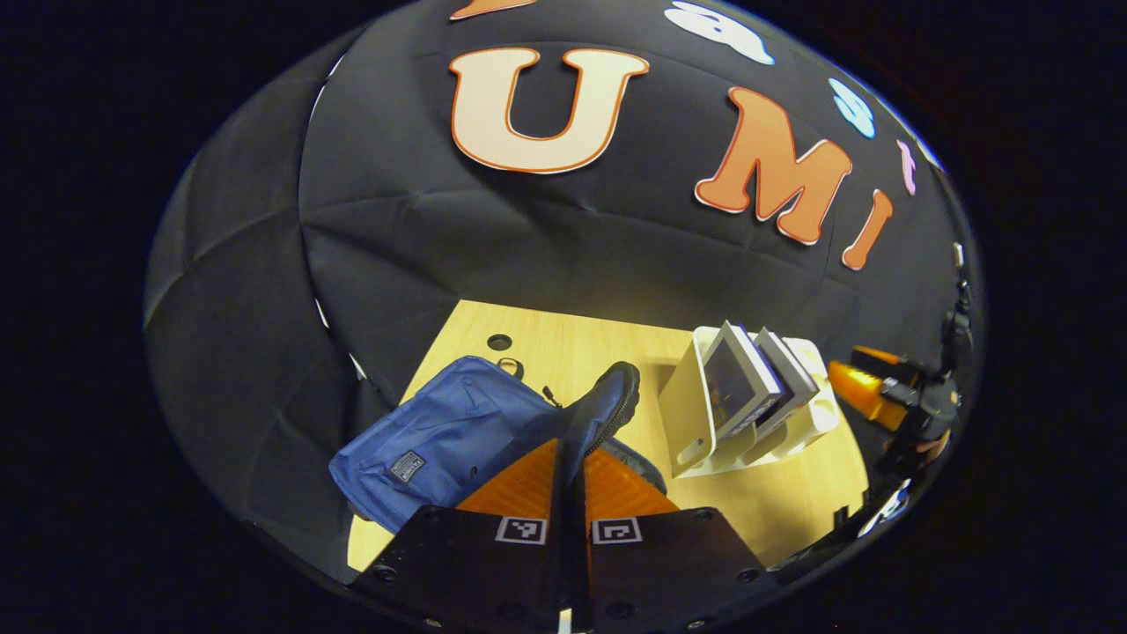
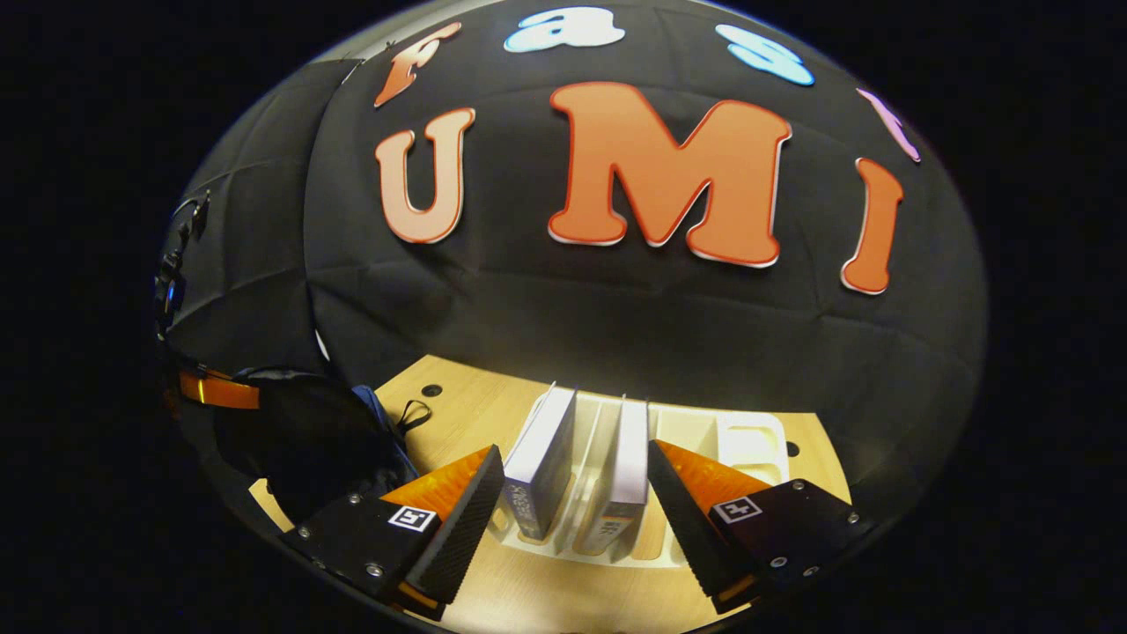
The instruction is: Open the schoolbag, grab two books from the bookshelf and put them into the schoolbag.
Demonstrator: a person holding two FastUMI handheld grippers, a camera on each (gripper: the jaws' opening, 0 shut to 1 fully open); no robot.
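Two books (image 2: pixel 581 467) stand in the bookshelf (image 2: pixel 748 440), schoolbag (image 1: pixel 440 440) beside it.

The left gripper (image 1: pixel 570 475) is sitting bottom centre, fingers nearly touching — pinching dark fabric. The right gripper (image 2: pixel 572 515) is spreading wide at the bottom — nothing between.

Blue schoolbag (image 1: pixel 445 440) flat on the table, flap raised; two books (image 2: pixel 577 467) upright in the white bookshelf (image 2: pixel 748 440).
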